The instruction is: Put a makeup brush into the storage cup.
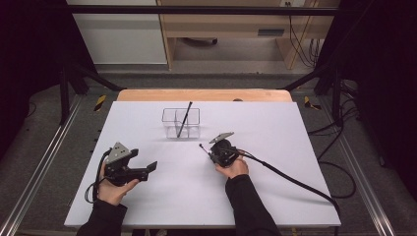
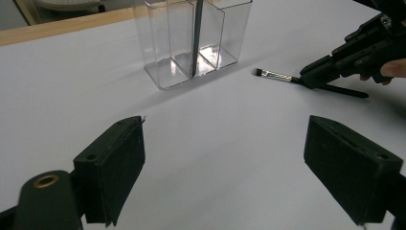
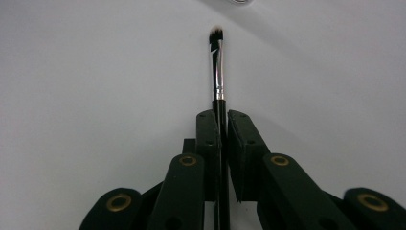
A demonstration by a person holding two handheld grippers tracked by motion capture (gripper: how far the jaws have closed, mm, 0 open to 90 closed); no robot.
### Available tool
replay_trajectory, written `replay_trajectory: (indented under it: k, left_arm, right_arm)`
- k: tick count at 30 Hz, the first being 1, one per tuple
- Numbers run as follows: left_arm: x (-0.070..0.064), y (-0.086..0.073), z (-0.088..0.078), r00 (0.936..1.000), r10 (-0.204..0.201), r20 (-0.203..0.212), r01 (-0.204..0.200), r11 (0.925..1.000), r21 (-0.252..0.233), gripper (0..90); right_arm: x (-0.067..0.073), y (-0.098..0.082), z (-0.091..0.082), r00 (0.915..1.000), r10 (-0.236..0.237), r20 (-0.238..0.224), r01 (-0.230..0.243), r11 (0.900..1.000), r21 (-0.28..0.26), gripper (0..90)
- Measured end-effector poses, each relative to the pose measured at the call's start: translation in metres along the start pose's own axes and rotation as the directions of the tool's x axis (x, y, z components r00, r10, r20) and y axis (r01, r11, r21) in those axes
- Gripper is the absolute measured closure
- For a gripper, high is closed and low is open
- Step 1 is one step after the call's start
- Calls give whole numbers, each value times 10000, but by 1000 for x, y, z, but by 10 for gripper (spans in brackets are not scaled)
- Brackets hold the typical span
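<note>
In the right gripper view we lose the handle of the makeup brush (image 3: 217, 72) between the right tongs (image 3: 222, 120), so its rear end stays unseen. The clear organizer (image 2: 191, 40) is cut off by the top edge of the left gripper view (its rim is out of frame), along with the upper part of the dark stick (image 2: 197, 33) standing in it. From the high view we cannot tell which compartment that stick occupies.
</note>
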State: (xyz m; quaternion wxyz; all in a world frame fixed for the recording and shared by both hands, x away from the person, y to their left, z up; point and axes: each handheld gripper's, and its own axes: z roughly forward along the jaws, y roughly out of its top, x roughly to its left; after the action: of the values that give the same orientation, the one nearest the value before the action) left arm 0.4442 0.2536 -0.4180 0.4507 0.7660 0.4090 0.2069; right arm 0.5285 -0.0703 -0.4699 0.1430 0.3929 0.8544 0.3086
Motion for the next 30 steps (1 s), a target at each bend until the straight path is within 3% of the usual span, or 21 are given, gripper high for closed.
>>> replay_trajectory:
  k: [13,15,16,20,25,30]
  left_arm:
    - [-1,0,0,10000,57,27,-57,10000,37,133]
    - [0,0,0,10000,60,30,-60,10000,36,133]
    - [0,0,0,10000,38,35,-39,10000,27,133]
    - [0,0,0,10000,43,31,-43,10000,25,133]
    - [0,1,0,10000,51,40,-51,10000,43,133]
    - [0,1,0,10000,63,45,-64,10000,63,133]
  right_arm:
    - [-2,0,-4,9988,-378,-297,389,9985,376,832]
    - [-2,0,-4,9988,-393,-283,404,9984,385,801]
    - [-1,1,-6,9987,-440,-247,447,9986,294,741]
    - [-1,3,-12,9983,-520,-251,525,9984,230,689]
    - [-6,19,-26,9970,-711,-305,730,9950,679,641]
    - [-6,28,-27,9950,-930,-351,965,9886,1152,630]
